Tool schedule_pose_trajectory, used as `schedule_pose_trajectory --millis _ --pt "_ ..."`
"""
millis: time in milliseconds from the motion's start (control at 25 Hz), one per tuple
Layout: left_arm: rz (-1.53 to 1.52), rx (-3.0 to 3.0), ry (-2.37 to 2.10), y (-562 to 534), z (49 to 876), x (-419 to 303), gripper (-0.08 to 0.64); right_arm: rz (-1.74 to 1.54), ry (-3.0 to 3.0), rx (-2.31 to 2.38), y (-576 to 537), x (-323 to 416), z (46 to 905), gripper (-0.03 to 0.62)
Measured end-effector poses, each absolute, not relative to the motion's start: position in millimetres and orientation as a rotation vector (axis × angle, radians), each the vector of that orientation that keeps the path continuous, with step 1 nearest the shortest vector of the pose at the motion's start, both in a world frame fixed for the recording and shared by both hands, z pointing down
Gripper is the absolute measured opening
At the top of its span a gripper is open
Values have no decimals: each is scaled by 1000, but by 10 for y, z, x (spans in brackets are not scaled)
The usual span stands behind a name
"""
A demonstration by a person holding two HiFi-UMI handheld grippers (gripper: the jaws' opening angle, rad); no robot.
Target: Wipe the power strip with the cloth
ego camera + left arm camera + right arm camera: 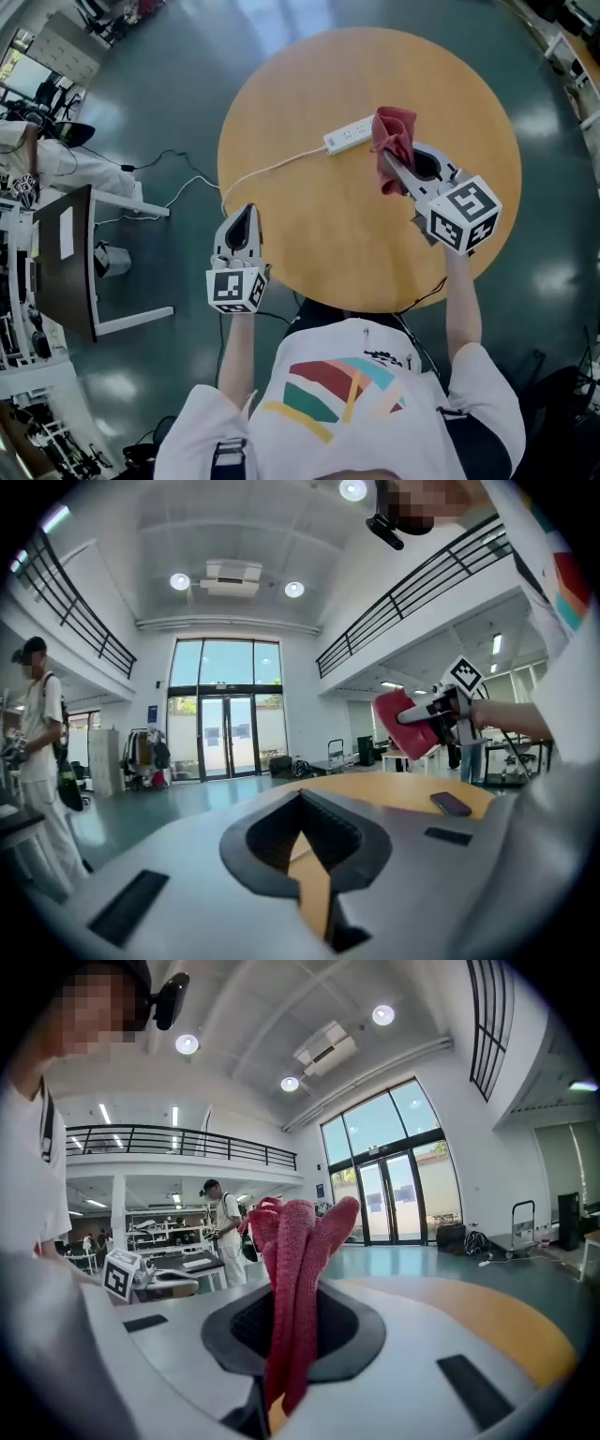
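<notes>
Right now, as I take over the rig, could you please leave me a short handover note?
Right gripper: shut on the red cloth, raised over the table beside the power strip.
Left gripper: shut, empty, at the table's near edge.
The power strip lies flat on the table, its cord running off the edge.
Done: cloth gripped. Left: lower it and wipe the strip.

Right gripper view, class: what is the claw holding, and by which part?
The right claw pinches the red cloth at a bunched fold; the rest sticks out past the jaws.
</notes>
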State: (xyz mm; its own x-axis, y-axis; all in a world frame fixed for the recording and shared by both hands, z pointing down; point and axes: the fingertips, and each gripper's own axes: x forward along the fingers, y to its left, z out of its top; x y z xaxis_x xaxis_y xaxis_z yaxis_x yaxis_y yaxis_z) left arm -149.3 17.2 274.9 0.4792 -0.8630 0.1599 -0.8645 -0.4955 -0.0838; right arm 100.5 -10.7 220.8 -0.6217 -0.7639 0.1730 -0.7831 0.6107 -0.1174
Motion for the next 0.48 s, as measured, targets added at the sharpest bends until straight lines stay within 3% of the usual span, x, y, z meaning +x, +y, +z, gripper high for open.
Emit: schedule_pose_trajectory --millis 200,480 --pt "306 2802 -1427 -702 2846 -892 29 393 -2654 1324 -514 1103 2466 40" --pt "790 2666 -1170 -1393 4220 -283 29 763 -2591 1118 -1122 1013 3249 40"
